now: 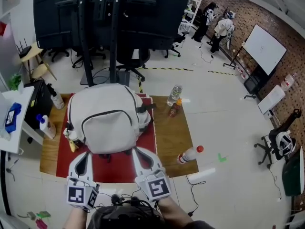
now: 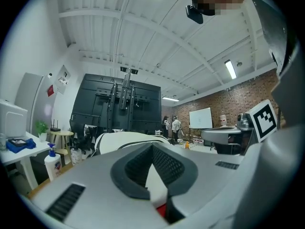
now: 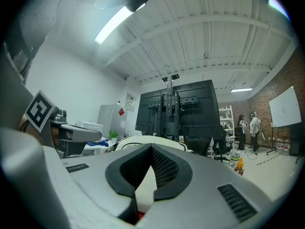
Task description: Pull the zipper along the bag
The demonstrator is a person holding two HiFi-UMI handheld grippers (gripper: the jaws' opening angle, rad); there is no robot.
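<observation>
**Head view.** You had both tools low in the frame, side by side and pointing forward. The bag [image 1: 107,123] lay straight ahead of them on the red mat [image 1: 143,163] that covered the middle of the table [image 1: 169,137]. The tip of the left gripper [image 1: 85,155] sat at the bag's near left corner, and the tip of the right gripper [image 1: 137,151] at its near right corner. I could not tell whether either tip touched the fabric. The zipper [image 1: 110,110] showed as a dark arch across the bag's top face. Its two ends pointed back toward you, one ahead of each tool, and its crown was on the far side. The slider itself was too small to find.

**Left gripper view.** The left gripper [image 2: 152,149] had its pads pressed together with nothing between them. The bag [image 2: 125,138] rose as a pale hump just beyond the tips, dead ahead. Your right gripper [image 2: 224,135] sat level with it on the right side.

**Right gripper view.** The right gripper [image 3: 151,149] was likewise closed and empty. The bag [image 3: 150,140] lay directly in front of it and slightly toward your left gripper [image 3: 74,132].

As I judged it, neither hand was clearly nearer. The next move depended on which end of the arch held the slider, and the track ran away from you before curving across.
</observation>
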